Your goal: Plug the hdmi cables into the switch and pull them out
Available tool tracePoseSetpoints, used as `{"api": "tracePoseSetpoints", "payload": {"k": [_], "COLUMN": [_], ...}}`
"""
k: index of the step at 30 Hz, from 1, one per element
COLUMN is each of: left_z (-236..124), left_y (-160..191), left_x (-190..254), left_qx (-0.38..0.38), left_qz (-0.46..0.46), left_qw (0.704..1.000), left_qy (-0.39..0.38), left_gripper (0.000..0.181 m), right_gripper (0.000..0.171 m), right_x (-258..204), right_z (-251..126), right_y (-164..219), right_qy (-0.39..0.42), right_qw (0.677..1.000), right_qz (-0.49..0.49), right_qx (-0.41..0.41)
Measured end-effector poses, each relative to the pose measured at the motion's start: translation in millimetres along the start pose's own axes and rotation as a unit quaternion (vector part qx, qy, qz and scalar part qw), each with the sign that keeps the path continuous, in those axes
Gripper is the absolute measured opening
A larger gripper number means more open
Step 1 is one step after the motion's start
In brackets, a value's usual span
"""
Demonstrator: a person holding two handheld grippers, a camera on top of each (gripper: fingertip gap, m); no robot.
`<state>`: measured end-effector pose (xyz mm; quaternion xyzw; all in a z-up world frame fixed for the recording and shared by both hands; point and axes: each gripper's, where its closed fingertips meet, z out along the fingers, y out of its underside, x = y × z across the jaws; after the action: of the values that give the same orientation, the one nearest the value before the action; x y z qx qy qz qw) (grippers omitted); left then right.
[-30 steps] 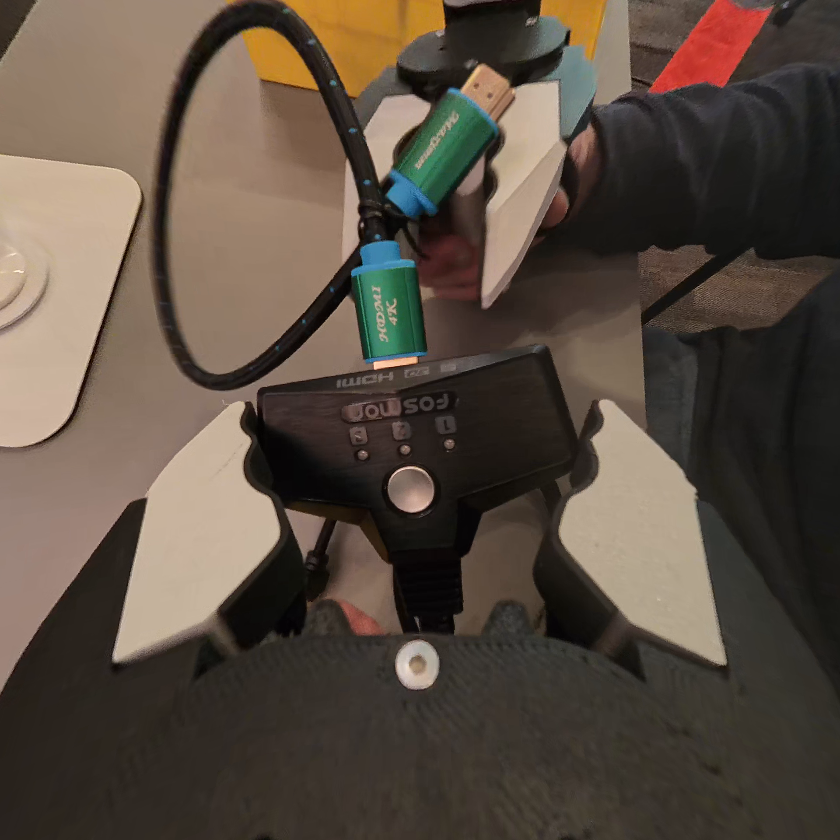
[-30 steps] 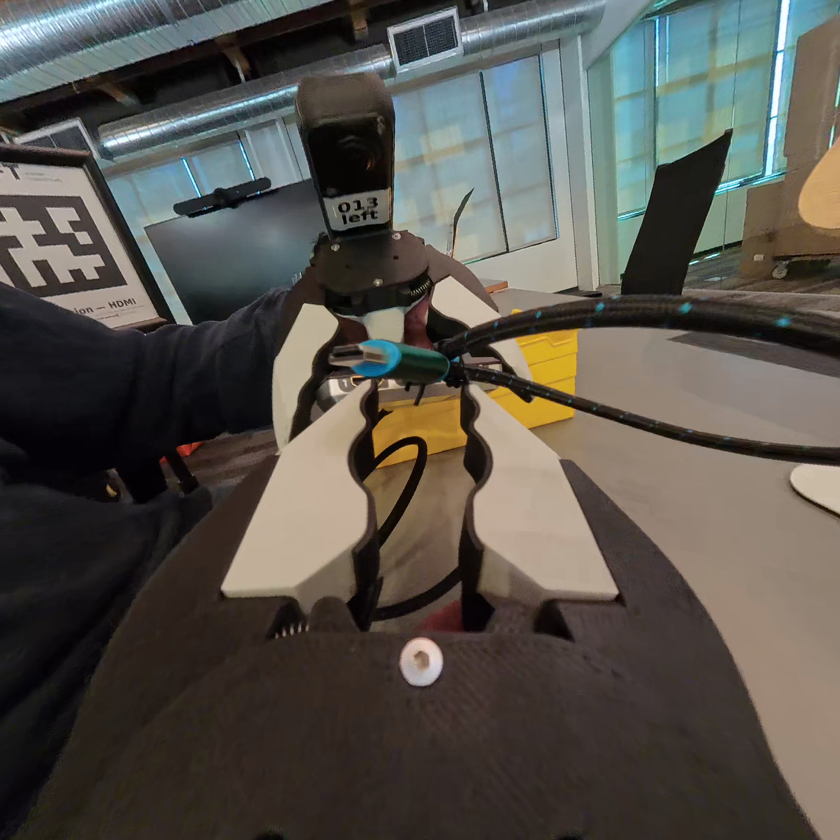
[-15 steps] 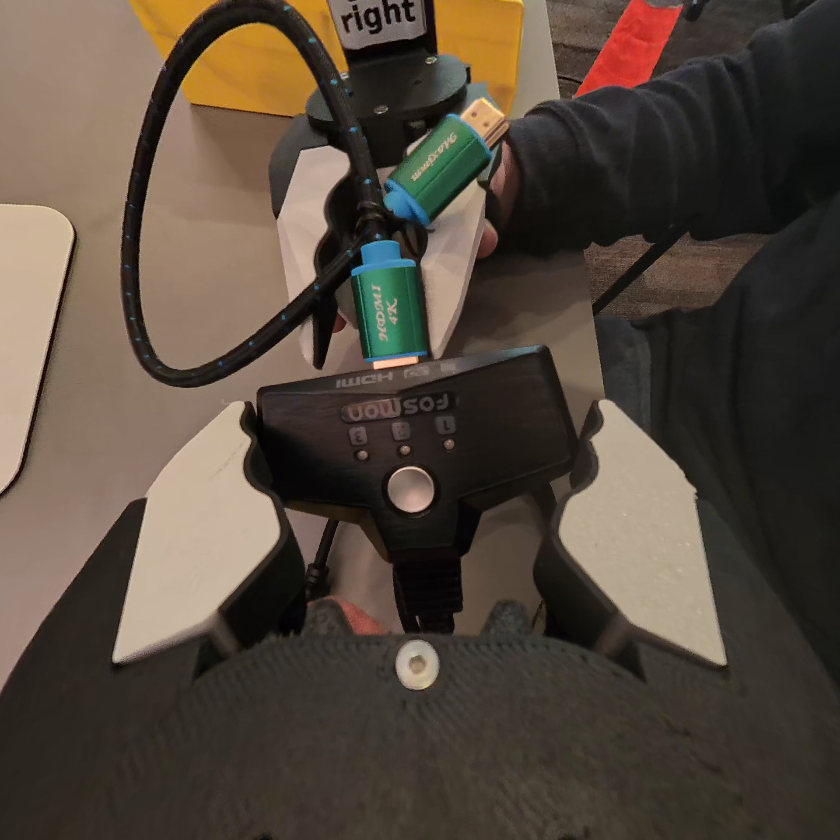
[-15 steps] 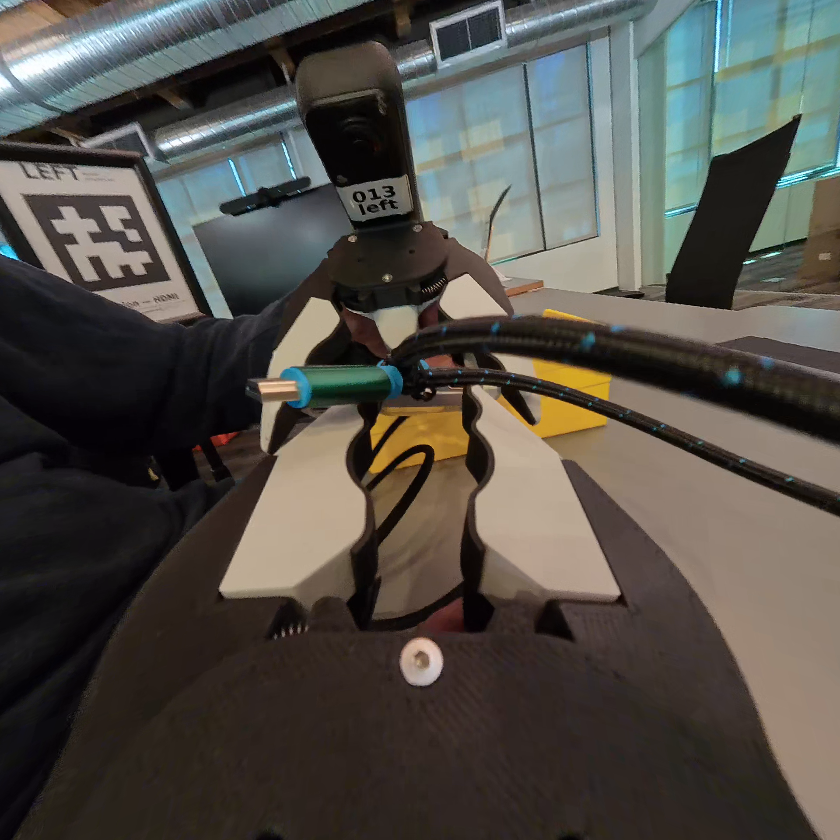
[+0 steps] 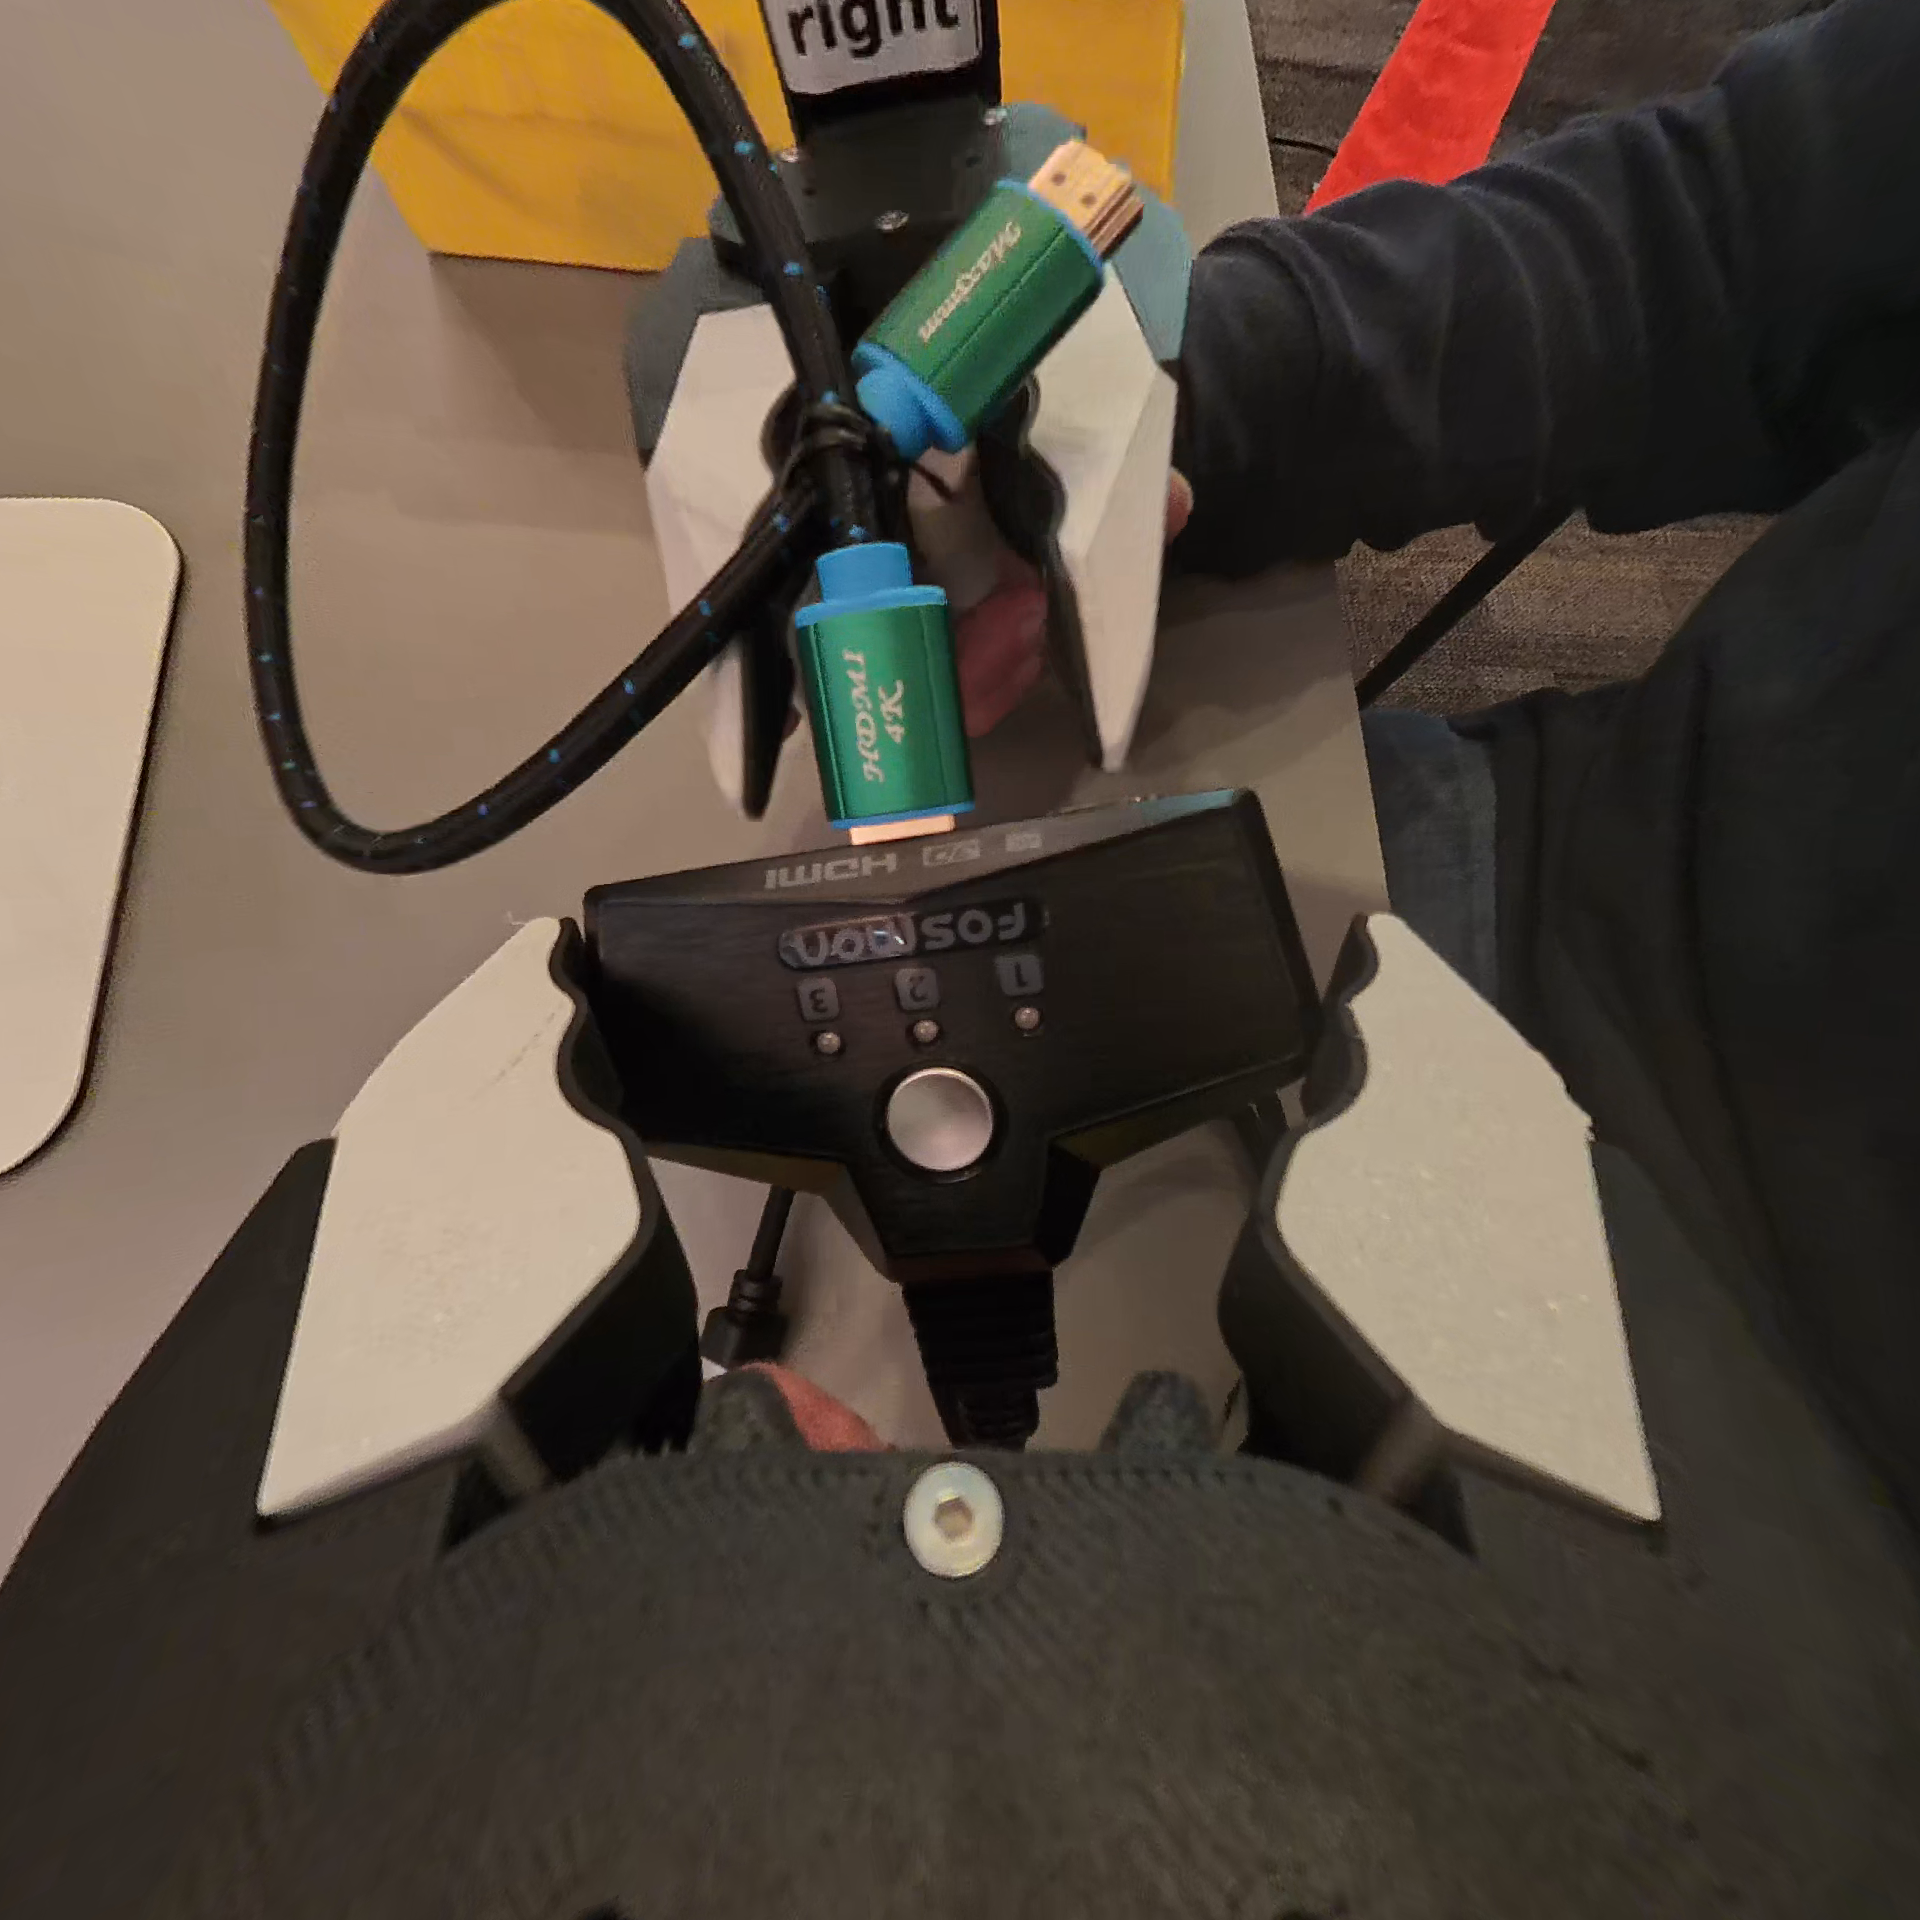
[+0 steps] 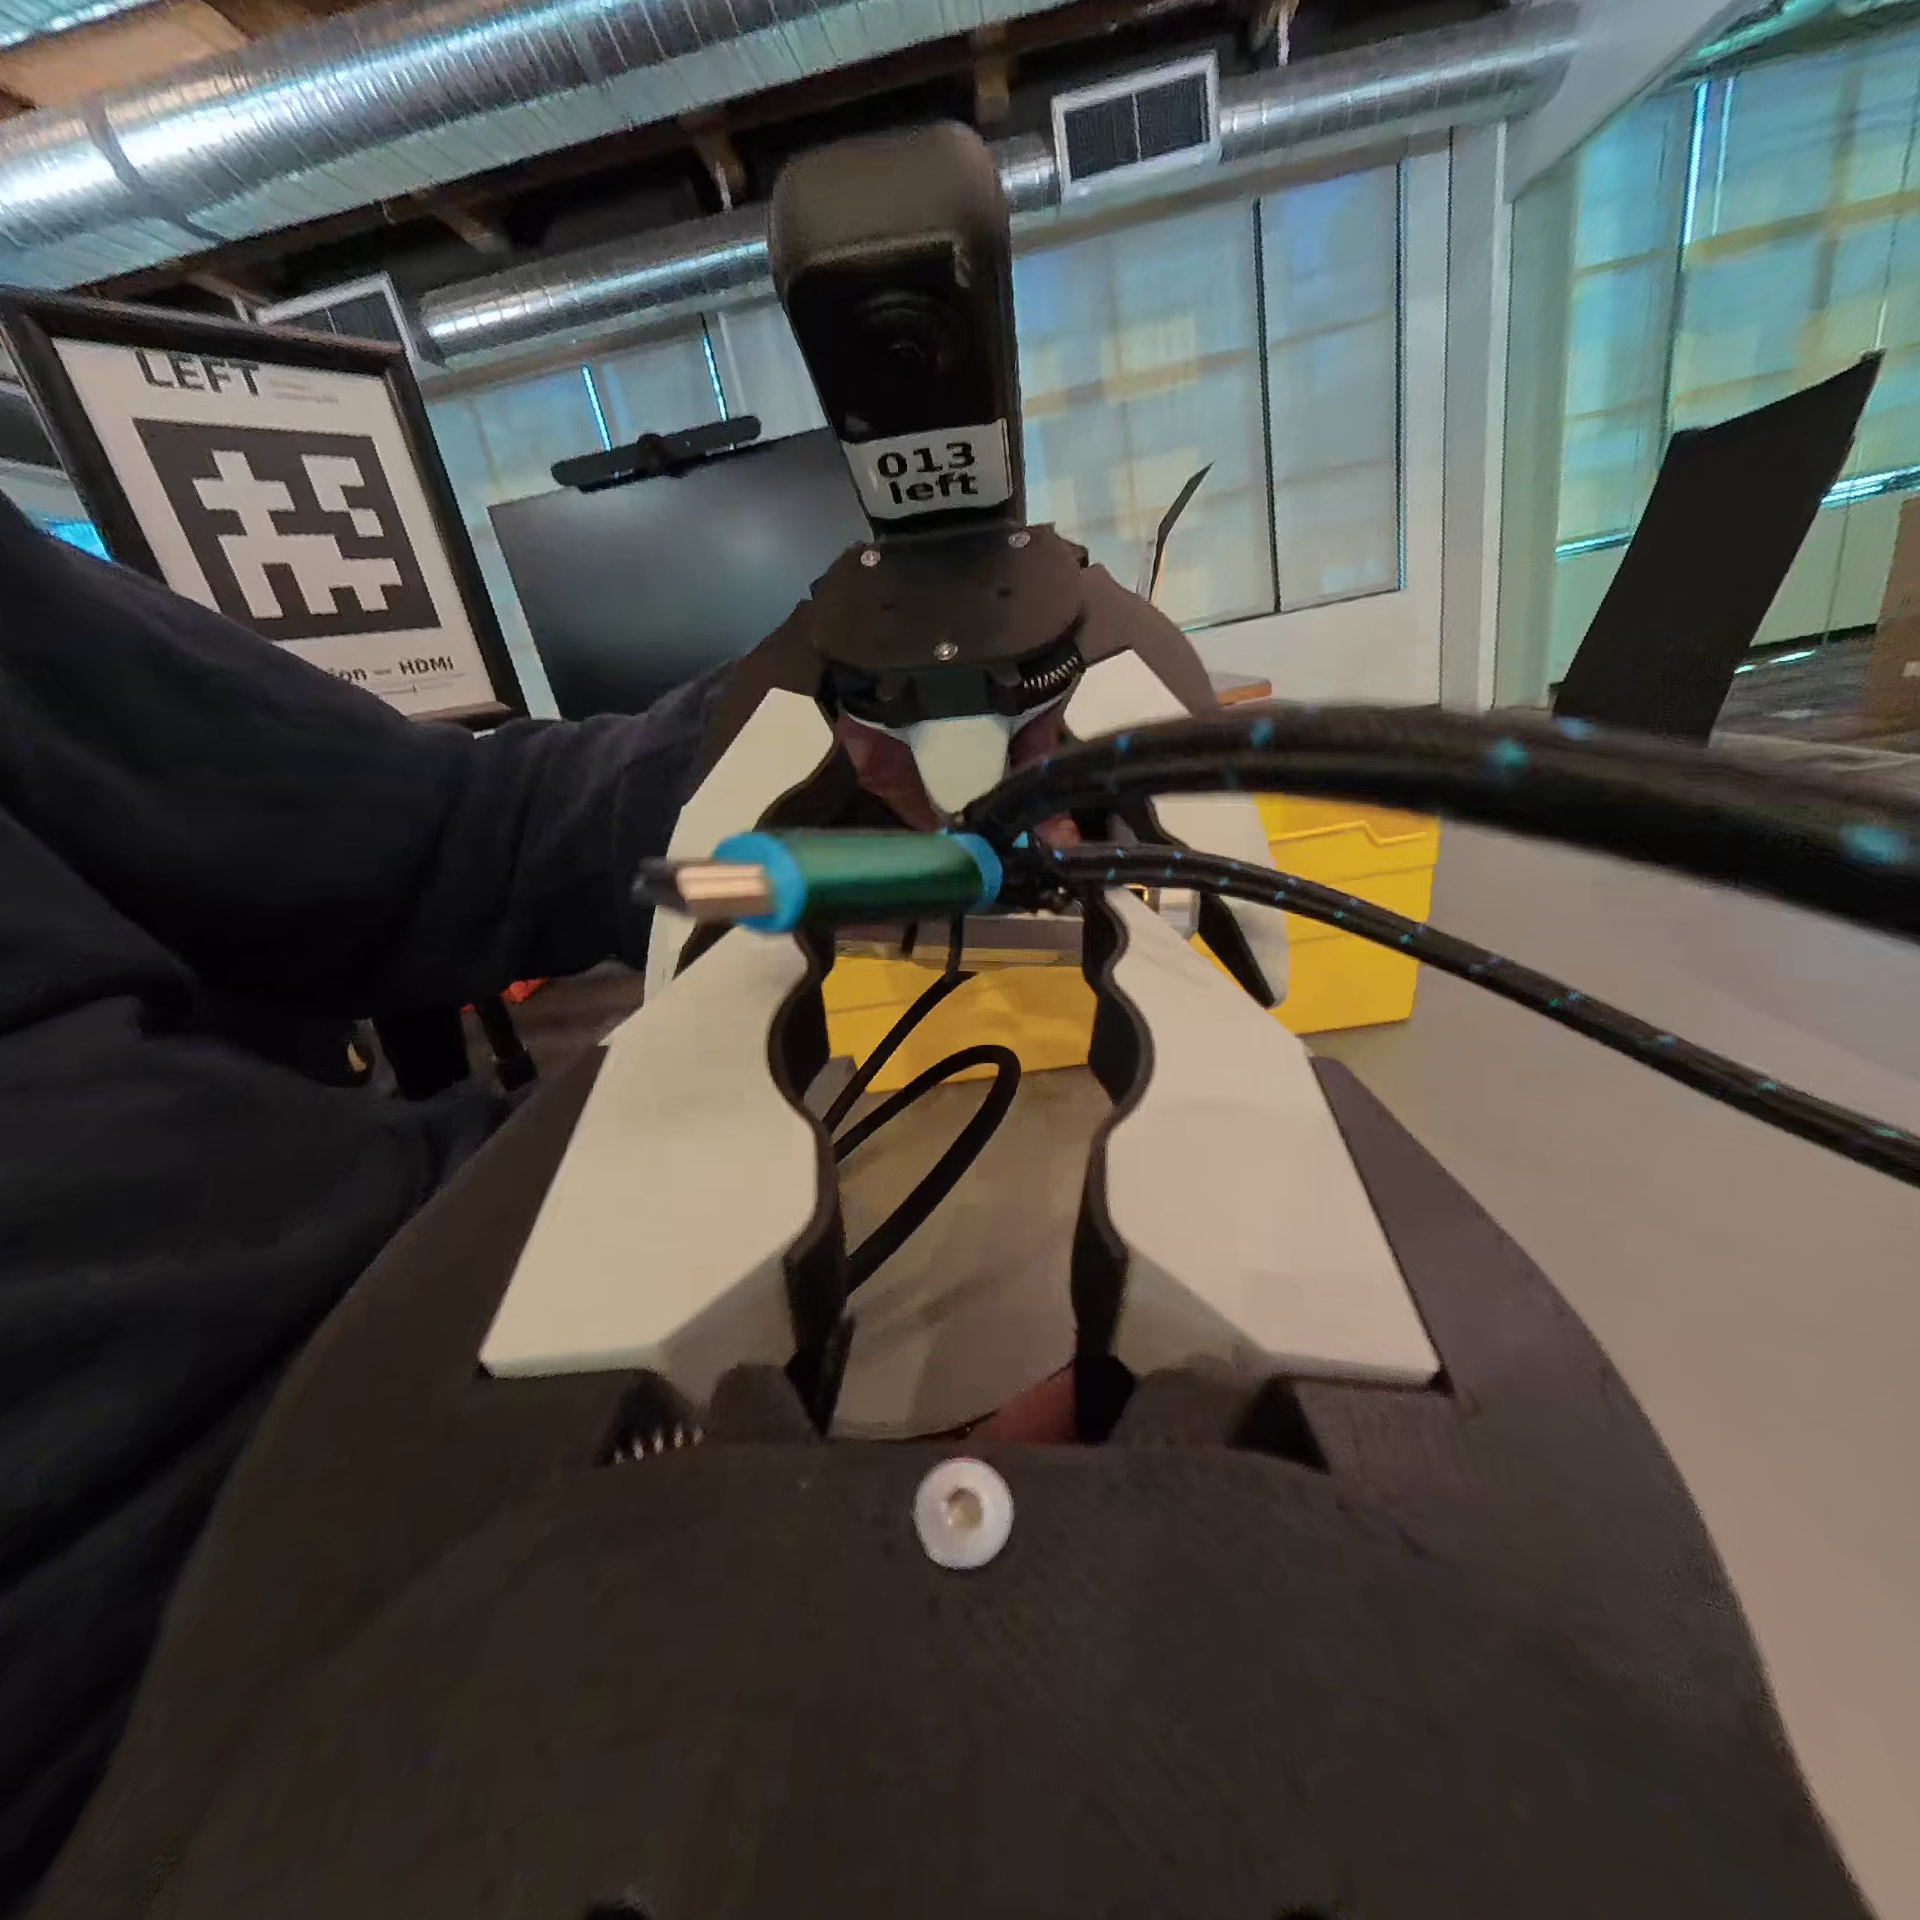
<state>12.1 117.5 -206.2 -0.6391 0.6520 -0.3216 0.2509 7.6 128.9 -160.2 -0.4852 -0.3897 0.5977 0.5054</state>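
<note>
Left wrist view | left tongs (image 5: 961, 935) pinching lettered switch (image 5: 1143, 997) | right tongs (image 6: 940, 920) grip unclear

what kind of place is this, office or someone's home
Most likely an office or lab, not a home: bare metal ducts run under an open ceiling, tall glass walls line the room, and a big dark screen stands behind the grey table.

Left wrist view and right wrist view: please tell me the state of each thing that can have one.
left hand-held gripper, shut on the switch's sides
switch, gripped; its three indicator lights dark
lower green plug, inserted in a switch port, a thin gold strip showing
upper green plug, unplugged, gold tip bare
right hand-held gripper, open, gripping nothing
braided cable, curled in a loop
</note>
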Motion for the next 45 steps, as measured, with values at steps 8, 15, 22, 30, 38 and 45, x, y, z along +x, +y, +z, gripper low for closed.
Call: {"api": "tracePoseSetpoints", "payload": {"k": [8,15,22,30,38,45], "left_z": [10.5,11.8,11.9,13.1,12.1,16.2], "left_y": [0.9,1.3,6.8,11.9,5.5,17.9], "left_x": [9.0,5.7,6.4,5.4,0.4,-4.9], "left_qx": [-0.028,-0.033,-0.052,-0.069,-0.049,-0.134], "left_qz": [0.026,0.035,0.046,0.054,0.036,0.057], "left_qw": [0.999,0.999,0.998,0.996,0.998,0.986], "left_qy": [0.021,0.007,-0.001,-0.004,-0.027,-0.075], "left_gripper": [0.129,0.128,0.127,0.124,0.125,0.141], "right_gripper": [0.02,0.019,0.018,0.018,0.018,0.018], "right_x": [-7.3,-5.1,-6.8,-6.2,-4.0,-6.1], "right_z": [2.3,-1.2,-6.5,-7.0,-9.0,0.5], "right_y": [-0.2,1.9,9.6,14.2,9.5,21.5], "right_qy": [-0.019,-0.012,-0.015,-0.005,0.014,0.026], "right_qw": [1.0,1.0,0.998,0.996,0.996,0.992], "right_qz": [0.005,-0.002,-0.024,-0.045,-0.058,-0.084], "right_qx": [0.006,-0.012,-0.053,-0.075,-0.065,-0.093]}}
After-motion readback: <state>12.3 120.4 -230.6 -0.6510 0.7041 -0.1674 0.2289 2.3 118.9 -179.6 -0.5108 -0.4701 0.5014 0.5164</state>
